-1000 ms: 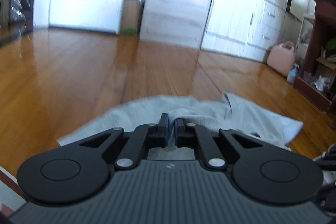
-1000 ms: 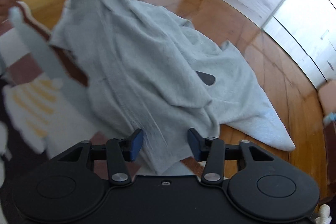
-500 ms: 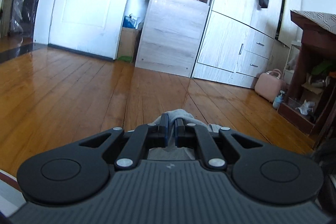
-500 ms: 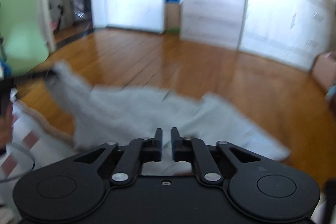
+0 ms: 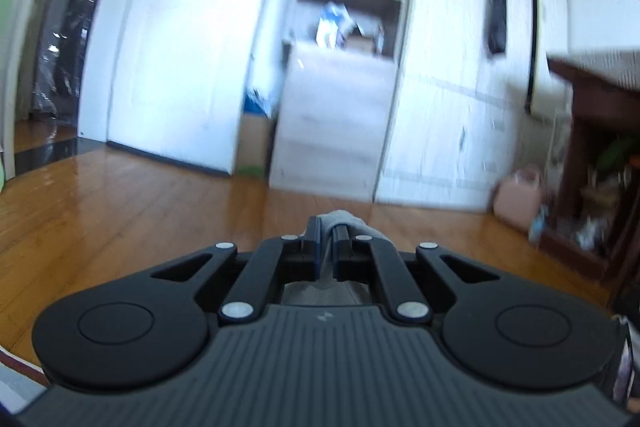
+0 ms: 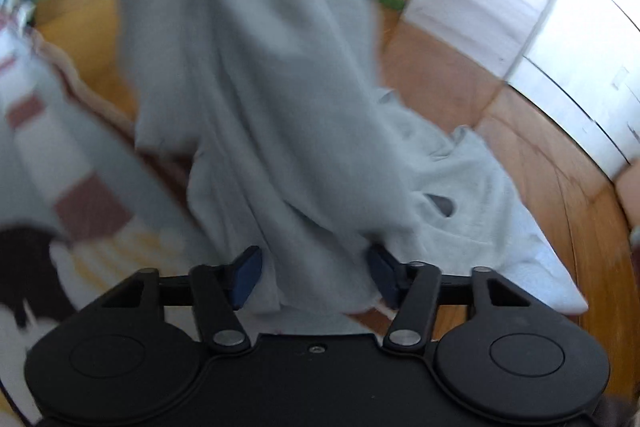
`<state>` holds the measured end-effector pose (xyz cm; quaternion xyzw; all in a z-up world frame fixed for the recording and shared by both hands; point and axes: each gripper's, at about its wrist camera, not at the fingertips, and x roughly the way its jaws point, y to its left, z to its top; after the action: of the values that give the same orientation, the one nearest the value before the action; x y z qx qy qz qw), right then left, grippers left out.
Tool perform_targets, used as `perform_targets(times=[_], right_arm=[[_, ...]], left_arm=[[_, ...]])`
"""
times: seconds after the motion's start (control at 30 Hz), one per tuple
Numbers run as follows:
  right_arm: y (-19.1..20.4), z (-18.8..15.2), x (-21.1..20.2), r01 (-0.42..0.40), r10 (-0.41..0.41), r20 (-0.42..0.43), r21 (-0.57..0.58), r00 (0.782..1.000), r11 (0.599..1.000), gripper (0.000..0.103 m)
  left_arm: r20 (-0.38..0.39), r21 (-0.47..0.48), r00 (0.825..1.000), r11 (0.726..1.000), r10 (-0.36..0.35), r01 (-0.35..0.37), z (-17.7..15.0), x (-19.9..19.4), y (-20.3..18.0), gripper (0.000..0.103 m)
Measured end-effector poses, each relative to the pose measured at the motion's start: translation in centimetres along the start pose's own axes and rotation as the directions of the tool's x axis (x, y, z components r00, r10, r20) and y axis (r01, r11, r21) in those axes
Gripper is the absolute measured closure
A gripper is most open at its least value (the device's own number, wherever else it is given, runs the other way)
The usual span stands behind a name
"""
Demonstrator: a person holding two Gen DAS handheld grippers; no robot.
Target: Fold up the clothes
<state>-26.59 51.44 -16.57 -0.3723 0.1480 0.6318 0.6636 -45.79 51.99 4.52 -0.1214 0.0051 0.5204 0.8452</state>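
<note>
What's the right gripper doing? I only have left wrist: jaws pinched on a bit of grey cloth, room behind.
Observer: The right gripper is open, and a hanging fold of the grey garment sits between its fingers.
Operator: All off the floor?
Observer: No. Its lower part still lies spread on the wooden floor, to the right of the hanging part.
Operator: Anything under it on the other side?
Observer: A patterned mat with brown and white blocks lies left of the cloth. The view is blurred, so finer detail is unclear.
</note>
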Motion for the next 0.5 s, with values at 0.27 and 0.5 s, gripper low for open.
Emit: perform_targets(times=[0.27,0.5], right_arm=[[-5.2,2.7,-5.9,0.161,-0.191,0.197,0.158,0.962,0.974,0.103],[-10.8,5.4,-16.7,0.303,-0.397,0.28,0.325,0.874,0.896,0.103]], left_arm=[[0.043,-0.145,0.999,0.989,-0.001,0.007,0.5,-0.7,3.3,0.098],[-0.192,-0.182,0.966,0.974,-0.17,0.136,-0.6,2.2,2.6,0.097]])
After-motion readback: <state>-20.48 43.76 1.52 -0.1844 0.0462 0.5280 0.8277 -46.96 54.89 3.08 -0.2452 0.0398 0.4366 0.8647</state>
